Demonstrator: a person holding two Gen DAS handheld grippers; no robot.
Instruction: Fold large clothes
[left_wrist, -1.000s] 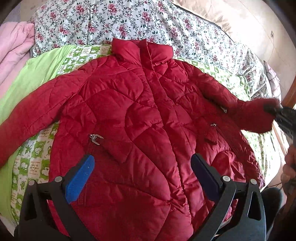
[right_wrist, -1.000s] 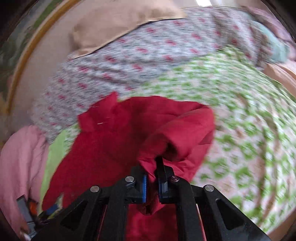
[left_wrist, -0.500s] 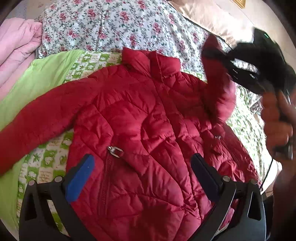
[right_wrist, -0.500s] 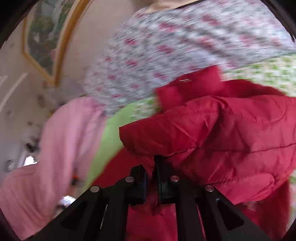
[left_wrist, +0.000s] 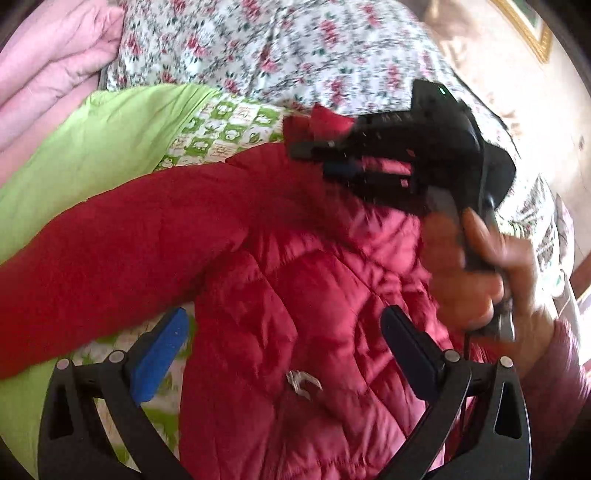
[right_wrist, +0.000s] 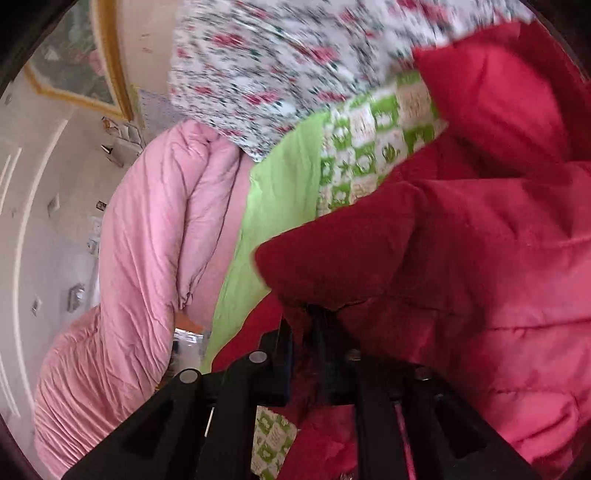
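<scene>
A red quilted jacket (left_wrist: 295, 277) lies front up on the bed, its left sleeve (left_wrist: 110, 229) stretched out to the left. My left gripper (left_wrist: 284, 314) hovers open over the jacket's lower front with nothing between its blue pads. My right gripper (left_wrist: 317, 158), held by a hand (left_wrist: 472, 266), is over the jacket's shoulder near the collar. In the right wrist view the right gripper (right_wrist: 304, 314) pinches the other sleeve's cuff (right_wrist: 332, 258), which is folded over the jacket (right_wrist: 480, 258). Its jaws are opening, with red fabric still between them.
Under the jacket lies a green patterned sheet (left_wrist: 110, 129). Behind it is a floral quilt (left_wrist: 277, 44), and a pink duvet (right_wrist: 140, 240) is bunched at the left. A metal buckle (left_wrist: 303, 382) sits on the jacket front. A framed picture (right_wrist: 74, 62) hangs on the wall.
My right gripper has swept the right sleeve from the far right across the jacket's front to the collar side. The left gripper has shifted left over the jacket, still open.
</scene>
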